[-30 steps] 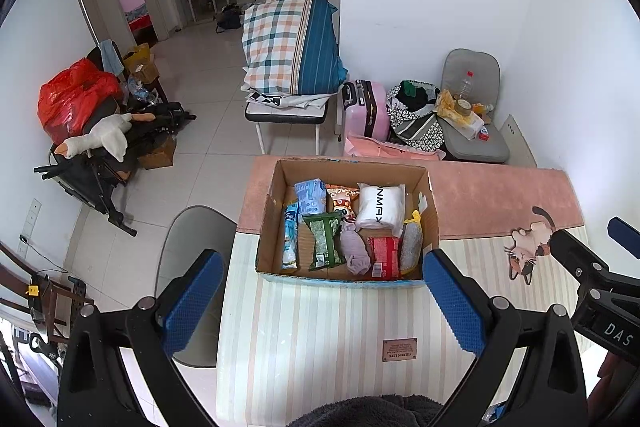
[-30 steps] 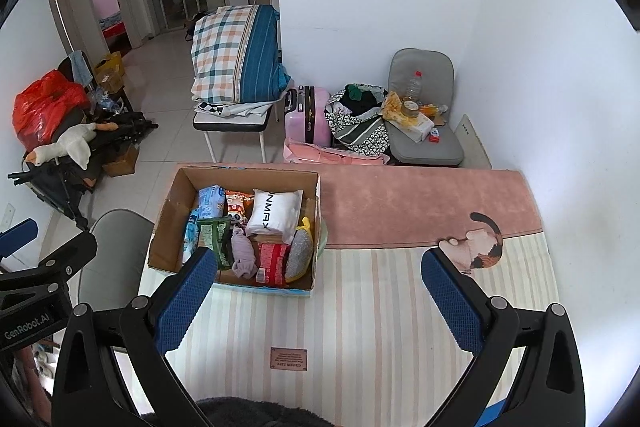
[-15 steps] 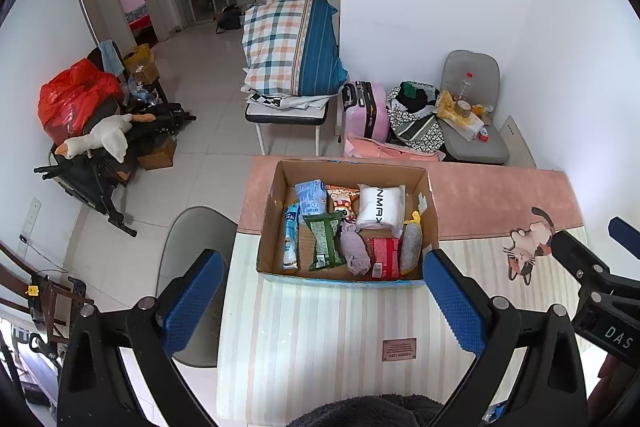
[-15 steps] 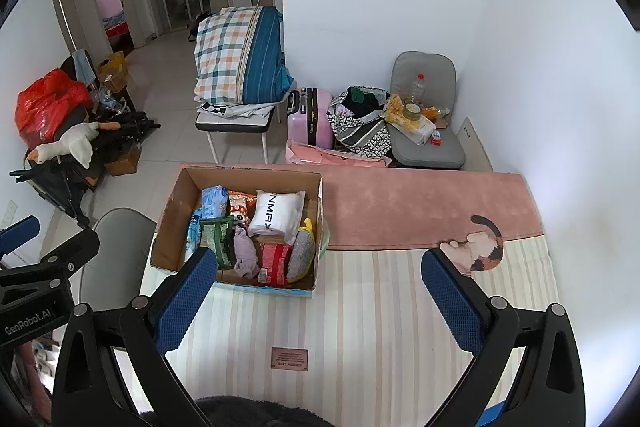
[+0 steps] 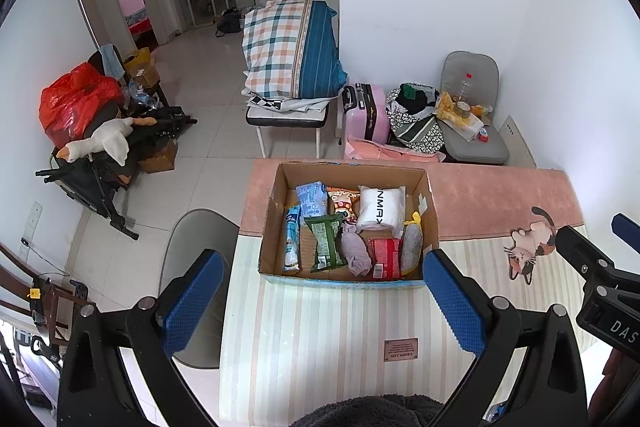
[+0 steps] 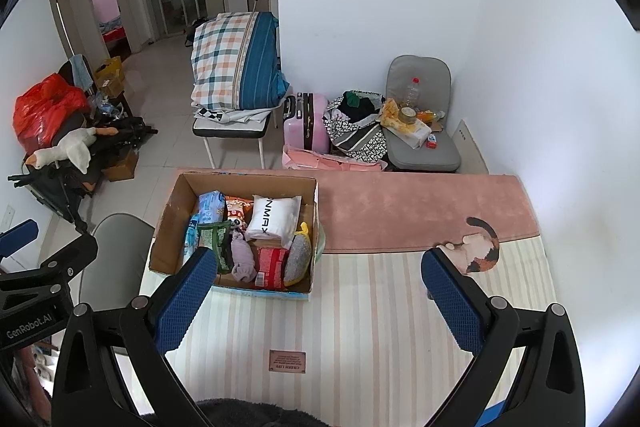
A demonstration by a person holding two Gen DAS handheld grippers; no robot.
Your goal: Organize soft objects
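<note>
Straight ahead of the left claw (image 5: 318, 301) sits the cardboard box (image 5: 346, 273), and that's pretty much the whole story for the next move. From the left wrist view the box is dead centre between the two blue pads, so that claw only has to go forward and down. From the right wrist view the same box (image 6: 264, 290) is off to the left of the right claw (image 6: 320, 301), with its left pad overlapping the box's near corner in the picture, so I'd say the left hand is better lined up, though neither is touching anything yet.

Both claws are spread wide and holding nothing.

The soft stuff is all inside the box: a white pillow-like pack (image 5: 380, 207) at the back, a lilac sock or cloth (image 5: 356, 249) near the middle, a grey mesh sponge with a yellow end (image 5: 412, 243) against the right wall, plus a red pack (image 5: 385, 255), a green snack bag (image 5: 326, 241) and a blue tube (image 5: 292, 241) towards the left wall. Most of them lie with their long axis running front to back in the box, so the pads as they stand would close across the narrow way, which is handy.

The box sits on a striped worktop (image 5: 320, 339) cover, with a cat-shaped mat (image 5: 530, 247) well off to the right of it
</note>
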